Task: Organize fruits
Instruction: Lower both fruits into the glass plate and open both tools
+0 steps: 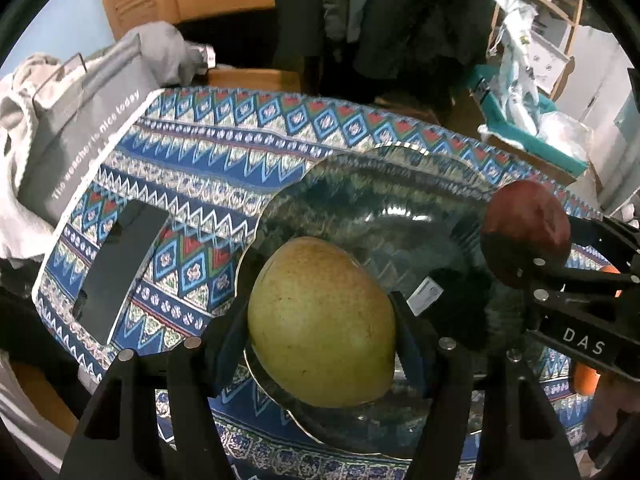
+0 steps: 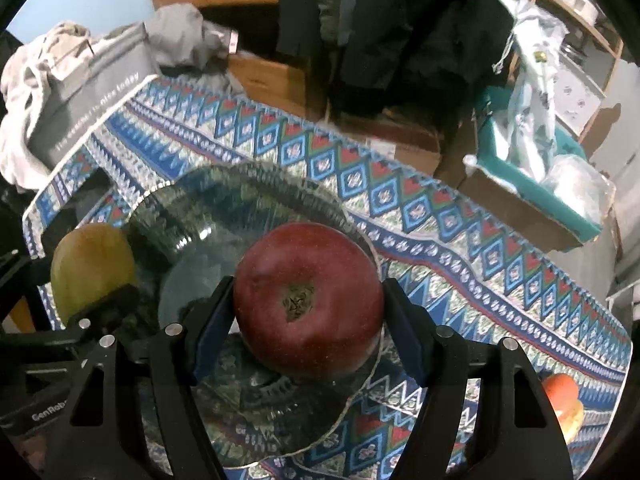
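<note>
Where fruit hangs: patterned tablecloth [image 1: 224, 160], cluttered room.

Both views are rather dim and a little soft, with strong fisheye bending and black corners. Small white glare spots sit on the glass plate [image 1: 384, 208], and behind it the background is dark and blurred.

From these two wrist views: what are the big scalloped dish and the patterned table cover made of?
Scalloped dish: looks like clear glass, glossy; the pattern shows through it, bright glints, a label visible inside. Clear plastic is possible.
Patterned table cover: probably woven or printed fabric, matte; no glare.
</note>
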Tool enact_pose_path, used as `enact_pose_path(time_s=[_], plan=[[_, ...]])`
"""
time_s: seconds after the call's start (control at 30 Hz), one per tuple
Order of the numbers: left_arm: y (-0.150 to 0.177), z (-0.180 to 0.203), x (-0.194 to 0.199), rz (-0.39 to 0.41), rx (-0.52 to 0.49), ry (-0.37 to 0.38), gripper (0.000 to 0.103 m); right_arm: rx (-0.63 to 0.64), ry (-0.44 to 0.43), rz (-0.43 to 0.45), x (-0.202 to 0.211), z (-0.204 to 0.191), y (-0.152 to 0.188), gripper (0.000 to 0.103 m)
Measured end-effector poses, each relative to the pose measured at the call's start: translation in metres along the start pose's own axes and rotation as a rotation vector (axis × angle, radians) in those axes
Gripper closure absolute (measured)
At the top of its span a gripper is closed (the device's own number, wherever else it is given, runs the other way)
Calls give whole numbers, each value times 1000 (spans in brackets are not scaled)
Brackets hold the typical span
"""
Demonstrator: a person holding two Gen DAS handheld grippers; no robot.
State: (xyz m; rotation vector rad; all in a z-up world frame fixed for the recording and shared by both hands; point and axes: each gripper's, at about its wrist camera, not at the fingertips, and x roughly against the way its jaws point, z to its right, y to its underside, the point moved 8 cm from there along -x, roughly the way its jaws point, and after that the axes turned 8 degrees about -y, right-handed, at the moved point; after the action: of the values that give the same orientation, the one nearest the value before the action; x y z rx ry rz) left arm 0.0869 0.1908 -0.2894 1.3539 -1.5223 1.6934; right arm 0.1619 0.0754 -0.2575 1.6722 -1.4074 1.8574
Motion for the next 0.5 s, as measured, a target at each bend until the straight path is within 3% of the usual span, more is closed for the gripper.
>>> enact_pose_path(time_s=[0.5], plan=[[17,4,-26,-107,-7,16,35,1,-13,-82,-24,0,18,31]])
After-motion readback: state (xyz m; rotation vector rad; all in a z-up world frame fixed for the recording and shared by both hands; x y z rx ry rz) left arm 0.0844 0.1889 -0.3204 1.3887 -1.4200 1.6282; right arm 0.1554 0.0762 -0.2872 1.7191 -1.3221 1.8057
